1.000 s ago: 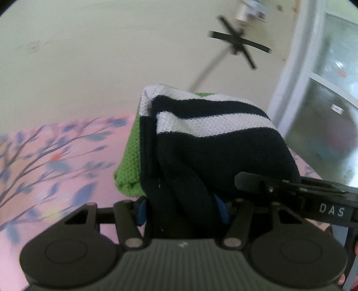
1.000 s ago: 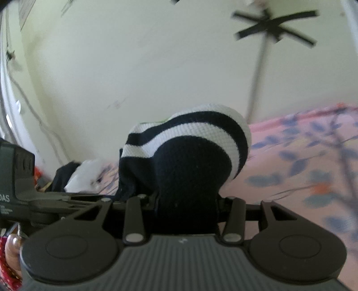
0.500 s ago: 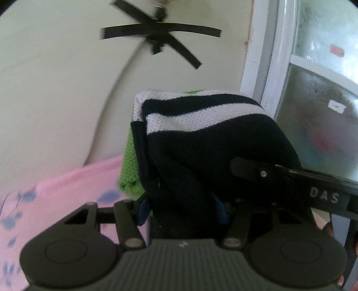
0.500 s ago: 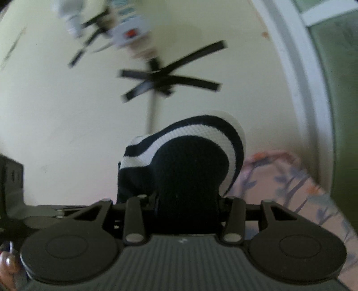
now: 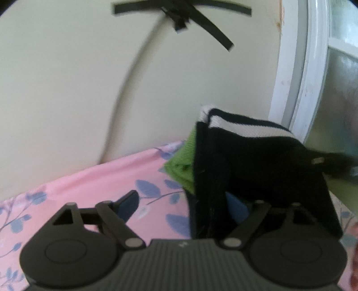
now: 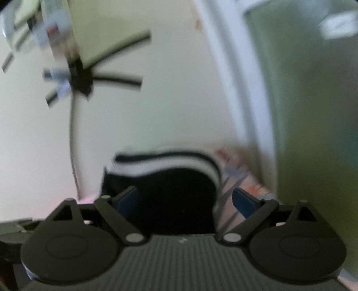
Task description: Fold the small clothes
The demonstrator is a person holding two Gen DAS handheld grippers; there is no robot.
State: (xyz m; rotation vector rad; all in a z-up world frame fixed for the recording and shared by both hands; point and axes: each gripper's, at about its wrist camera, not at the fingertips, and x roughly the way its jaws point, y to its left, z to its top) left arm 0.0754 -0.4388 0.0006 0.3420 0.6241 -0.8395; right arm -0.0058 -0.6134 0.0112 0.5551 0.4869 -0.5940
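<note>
Pink floral sheet (image 5: 94,185) bears striped garment (image 5: 257,161); window frame (image 5: 297,73) close behind.

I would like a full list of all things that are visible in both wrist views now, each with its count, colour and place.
striped garment: one, black, white stripes, folded on the sheet by the window
green cloth: one, green, under the garment's left edge
bed sheet: one, pink, blue leaves, below
tape cross: one, black, on the cream wall
window frame: one, white, right
left gripper: one, black; fingers just opened, garment between them
right gripper: one, black; fingers just opened, garment between them
</note>
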